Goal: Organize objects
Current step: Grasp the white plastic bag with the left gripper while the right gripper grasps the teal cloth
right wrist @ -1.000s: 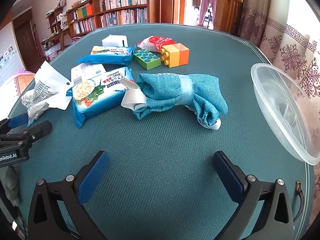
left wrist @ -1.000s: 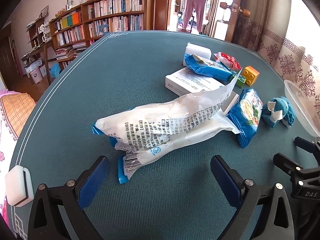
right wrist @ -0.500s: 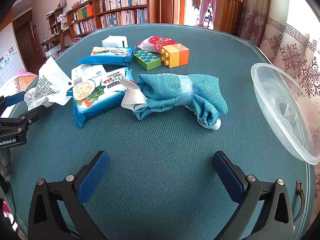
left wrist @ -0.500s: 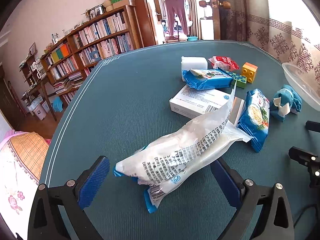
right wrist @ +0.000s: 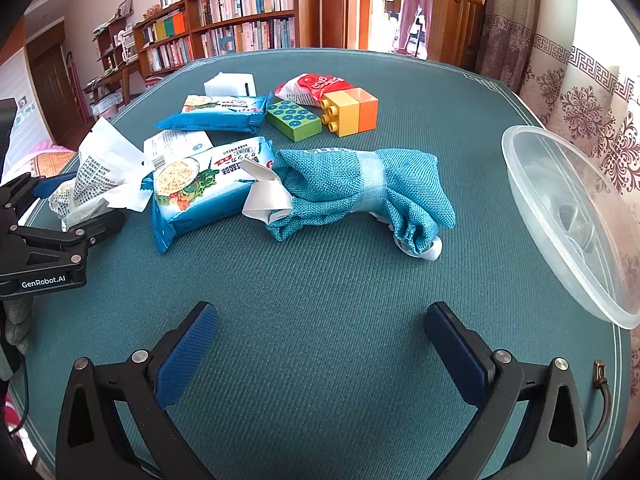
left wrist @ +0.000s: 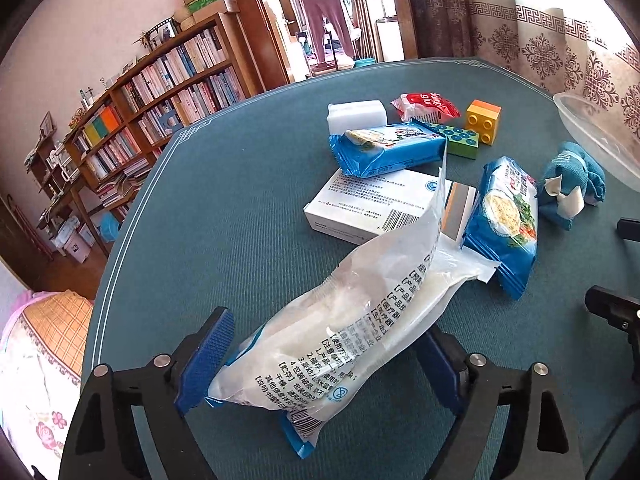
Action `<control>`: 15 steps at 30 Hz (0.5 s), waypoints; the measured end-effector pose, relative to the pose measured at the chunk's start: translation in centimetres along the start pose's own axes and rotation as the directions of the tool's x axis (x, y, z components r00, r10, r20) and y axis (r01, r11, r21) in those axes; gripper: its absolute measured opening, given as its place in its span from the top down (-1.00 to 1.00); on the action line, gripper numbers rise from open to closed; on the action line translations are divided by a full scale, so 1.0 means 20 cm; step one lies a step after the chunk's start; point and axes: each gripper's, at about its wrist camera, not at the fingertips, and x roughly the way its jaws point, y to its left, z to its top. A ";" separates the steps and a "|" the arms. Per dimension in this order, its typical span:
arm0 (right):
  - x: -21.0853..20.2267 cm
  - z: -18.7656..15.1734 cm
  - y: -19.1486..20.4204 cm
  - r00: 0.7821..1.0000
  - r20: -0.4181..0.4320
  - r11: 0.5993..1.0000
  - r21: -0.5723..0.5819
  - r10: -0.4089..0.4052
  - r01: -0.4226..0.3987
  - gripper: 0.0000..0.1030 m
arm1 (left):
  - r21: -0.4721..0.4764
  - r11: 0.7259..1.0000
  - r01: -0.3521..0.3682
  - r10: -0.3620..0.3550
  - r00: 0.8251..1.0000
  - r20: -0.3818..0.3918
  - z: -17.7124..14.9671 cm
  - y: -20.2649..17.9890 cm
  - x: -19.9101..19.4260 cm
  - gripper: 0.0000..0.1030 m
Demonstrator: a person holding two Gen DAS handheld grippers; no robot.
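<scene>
A long white plastic packet with black print lies on the green table, its near end between the fingers of my left gripper. The jaws stand wide on either side of it, not pressing. The packet also shows at the left in the right wrist view, with the left gripper's body beside it. My right gripper is open and empty over bare table, short of a rolled teal cloth. A clear plastic bowl stands at the right.
Beyond the packet lie a white box, two blue cracker packs, a white block, a red-and-white pouch, a green brick and a yellow-orange brick. The table's left edge drops to the floor.
My left gripper has moved forward over the white packet, so the packet's near end now lies between its fingers. The right gripper has not moved.
</scene>
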 end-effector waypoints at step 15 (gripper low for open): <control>-0.03 0.02 -0.09 0.991 0.033 0.986 0.102 0.127 -0.130 -1.00 | -0.112 0.993 0.047 -0.050 0.998 -0.027 -0.06 0.00 -0.10 -0.27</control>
